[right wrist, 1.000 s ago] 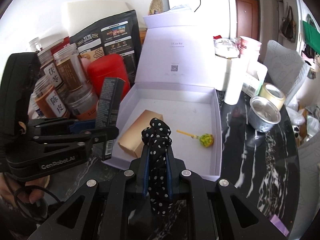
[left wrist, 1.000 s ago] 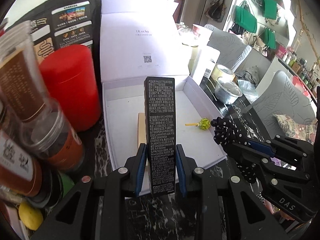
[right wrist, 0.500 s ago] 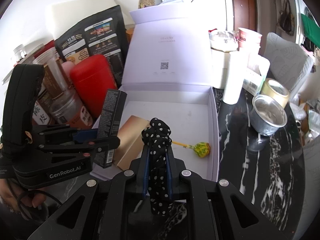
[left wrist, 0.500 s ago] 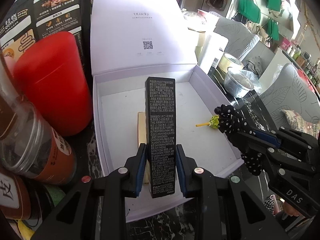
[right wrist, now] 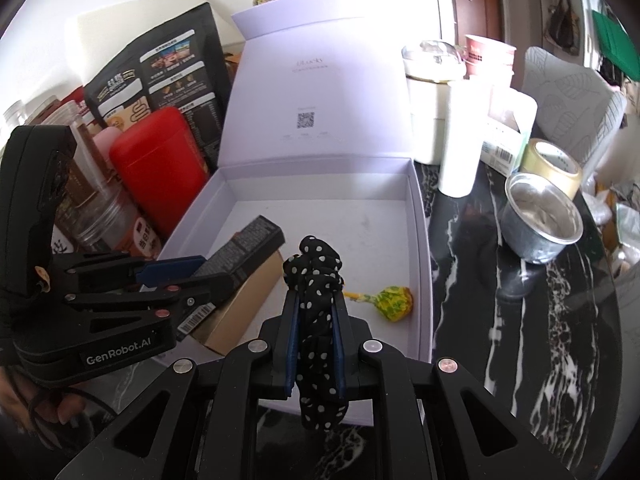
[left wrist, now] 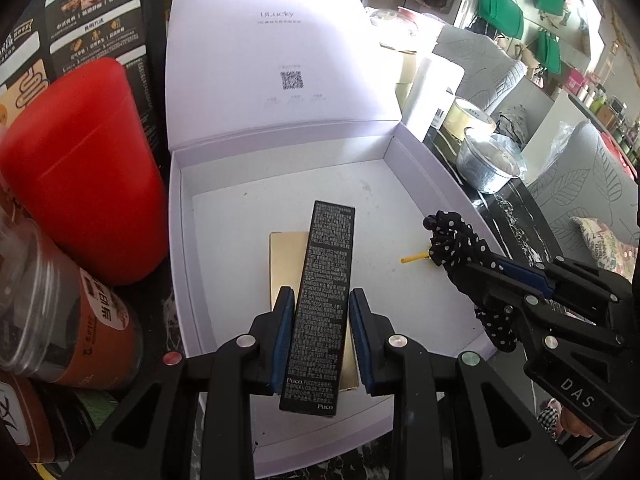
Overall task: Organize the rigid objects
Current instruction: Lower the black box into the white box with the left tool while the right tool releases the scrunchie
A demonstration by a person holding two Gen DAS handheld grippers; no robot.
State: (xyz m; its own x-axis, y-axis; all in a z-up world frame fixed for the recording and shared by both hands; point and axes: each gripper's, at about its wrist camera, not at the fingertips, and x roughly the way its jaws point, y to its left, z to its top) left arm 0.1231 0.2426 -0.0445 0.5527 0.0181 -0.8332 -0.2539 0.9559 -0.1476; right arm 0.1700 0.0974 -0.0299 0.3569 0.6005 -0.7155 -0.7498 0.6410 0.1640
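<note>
My left gripper (left wrist: 321, 300) is shut on a long black carton (left wrist: 323, 296) printed with white text, held tilted over the open white gift box (left wrist: 178, 240). Under the carton a gold box (left wrist: 285, 264) lies on the box floor. My right gripper (right wrist: 314, 300) is shut on a black polka-dot scrunchie (right wrist: 316, 276), hovering over the box's near edge. A yellow-green lollipop (right wrist: 394, 300) lies inside the box near its right wall. In the right wrist view the left gripper (right wrist: 192, 276) with the black carton (right wrist: 244, 250) is at the left.
A red canister (left wrist: 76, 168) and clear jars (left wrist: 60, 312) crowd the box's left side, a black pouch (right wrist: 152, 64) behind them. The raised lid (left wrist: 280, 60) stands at the back. A metal bowl (right wrist: 540, 220), a tape roll (right wrist: 554, 164) and white containers (right wrist: 460, 140) sit on the marble table at right.
Both grippers have come forward and lower over the white box. The black carton now tilts down above the gold box. The scrunchie has moved over the box's near edge.
</note>
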